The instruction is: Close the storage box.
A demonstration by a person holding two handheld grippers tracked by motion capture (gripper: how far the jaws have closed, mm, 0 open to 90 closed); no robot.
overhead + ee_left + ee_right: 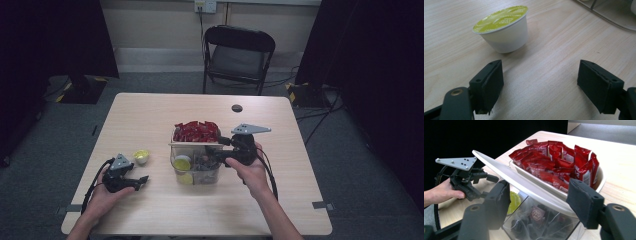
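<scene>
A white capsule with a yellow-green lid [502, 27] [141, 156] stands on the wooden table, just ahead and left of my left gripper [540, 75] [144, 180], whose jaws are open and hold nothing. A clear box [196, 175] in mid-table holds red packets [196, 131] [556, 162] at the back, green capsules [182, 164] [514, 199] front left and tea bags [537, 215] front right. My right gripper [539, 195] [212, 151] reaches in from the box's right with its jaws apart. A pale slanted strip [524, 185] runs between the pads, which do not press on it.
A black folding chair [239, 52] stands beyond the table's far edge. A small dark round spot [237, 108] marks the table top behind the box. Dark curtains hang left and right, with cables on the floor. The left hand and its gripper [477, 178] appear beyond the box.
</scene>
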